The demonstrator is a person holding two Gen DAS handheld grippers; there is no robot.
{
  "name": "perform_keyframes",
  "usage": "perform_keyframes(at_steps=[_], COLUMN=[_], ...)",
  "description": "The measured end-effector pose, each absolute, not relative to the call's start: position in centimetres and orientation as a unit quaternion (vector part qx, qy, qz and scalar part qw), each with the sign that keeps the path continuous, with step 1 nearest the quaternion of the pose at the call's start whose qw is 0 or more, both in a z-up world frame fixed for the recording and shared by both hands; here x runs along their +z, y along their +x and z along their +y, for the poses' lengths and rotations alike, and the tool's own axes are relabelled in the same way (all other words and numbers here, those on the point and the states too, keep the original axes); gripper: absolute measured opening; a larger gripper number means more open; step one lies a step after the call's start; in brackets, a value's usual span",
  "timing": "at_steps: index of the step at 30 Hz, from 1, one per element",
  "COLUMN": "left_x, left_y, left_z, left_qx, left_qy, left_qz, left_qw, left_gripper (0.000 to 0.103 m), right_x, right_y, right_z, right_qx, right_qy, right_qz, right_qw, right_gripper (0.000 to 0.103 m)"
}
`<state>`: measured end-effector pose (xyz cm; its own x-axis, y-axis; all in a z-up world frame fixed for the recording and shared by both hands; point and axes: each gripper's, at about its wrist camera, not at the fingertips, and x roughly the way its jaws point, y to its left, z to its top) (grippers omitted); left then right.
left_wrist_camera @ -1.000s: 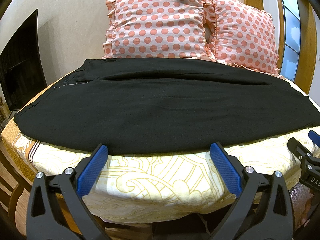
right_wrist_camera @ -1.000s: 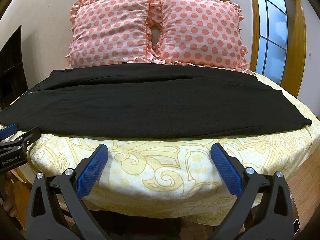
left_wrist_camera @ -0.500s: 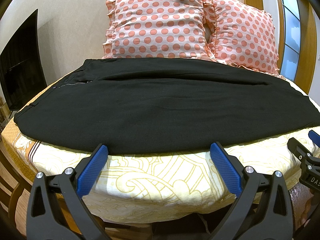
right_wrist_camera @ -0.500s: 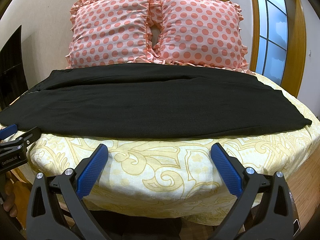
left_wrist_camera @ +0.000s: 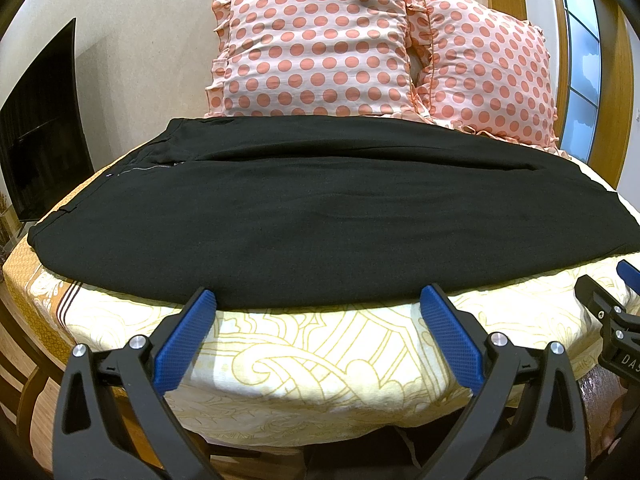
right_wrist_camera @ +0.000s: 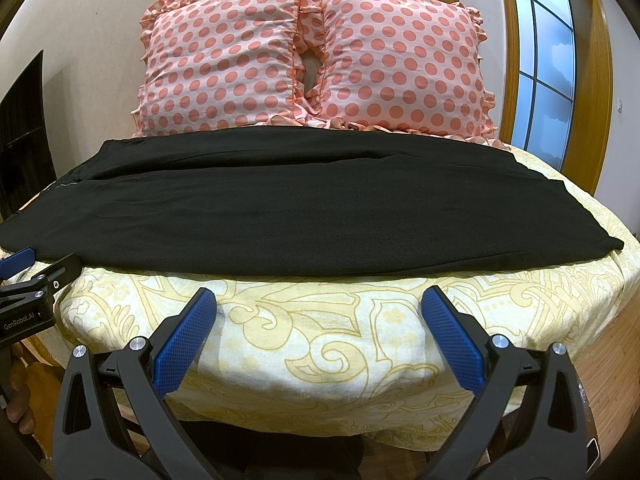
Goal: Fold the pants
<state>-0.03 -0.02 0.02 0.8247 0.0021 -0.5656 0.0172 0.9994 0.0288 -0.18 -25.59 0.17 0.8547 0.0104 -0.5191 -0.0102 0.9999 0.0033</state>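
**Pants on the bed, both tools empty**

Pants: black, one item, laid flat and lengthwise across the bed, legs stacked one over the other. From my left wrist feed I see the waistband end with its zipper at the left side, and the leg hems run off towards the right. In the right wrist feed the hem corner lies near the right side of the mattress. The near long edge of the fabric sits a little back from the front of the bed, leaving a band of bare sheet.

Left hand-held gripper: jaws spread wide, nothing between them. Its blue pads hover over the yellow patterned sheet, with their tips just at the near edge of the black cloth; I cannot tell whether they touch it.

Right hand-held gripper: jaws likewise spread wide and empty, held above the bare sheet, short of the fabric edge. Its tip also shows at the right border of my left feed.

Bedding: cream sheet with a yellow scroll print.

Pillows: two, pink with coral dots and frilled edges, standing upright side by side against the wall behind the pants.

Surroundings: a dark screen at the left, a wood-framed window at the right.
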Motion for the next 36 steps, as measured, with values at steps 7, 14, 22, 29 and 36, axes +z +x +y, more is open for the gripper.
perform_keyframes(at_steps=[7, 14, 22, 29, 36], left_x=[0.0, 0.0, 0.1, 2.9, 7.6], left_y=[0.0, 0.0, 0.3, 0.2, 3.8], left_z=[0.0, 0.0, -0.2, 0.2, 0.4], left_qx=[-0.004, -0.004, -0.004, 0.020, 0.059], left_qy=[0.016, 0.016, 0.014, 0.019, 0.026], left_qz=[0.297, 0.299, 0.315, 0.291, 0.247], left_qw=[0.955, 0.954, 0.949, 0.956, 0.967], left_gripper=[0.101, 0.101, 0.101, 0.101, 0.101], right_x=[0.0, 0.5, 0.2, 1.6, 10.0], right_y=[-0.1, -0.4, -0.8, -0.5, 4.0], right_z=[-25.6, -25.7, -25.7, -27.3, -35.7], right_qx=[0.005, 0.005, 0.010, 0.052, -0.046], right_qy=[0.000, 0.002, 0.001, 0.006, 0.050], right_qz=[0.270, 0.269, 0.261, 0.269, 0.216], right_qw=[0.963, 0.963, 0.965, 0.962, 0.974], right_gripper=[0.102, 0.102, 0.102, 0.102, 0.102])
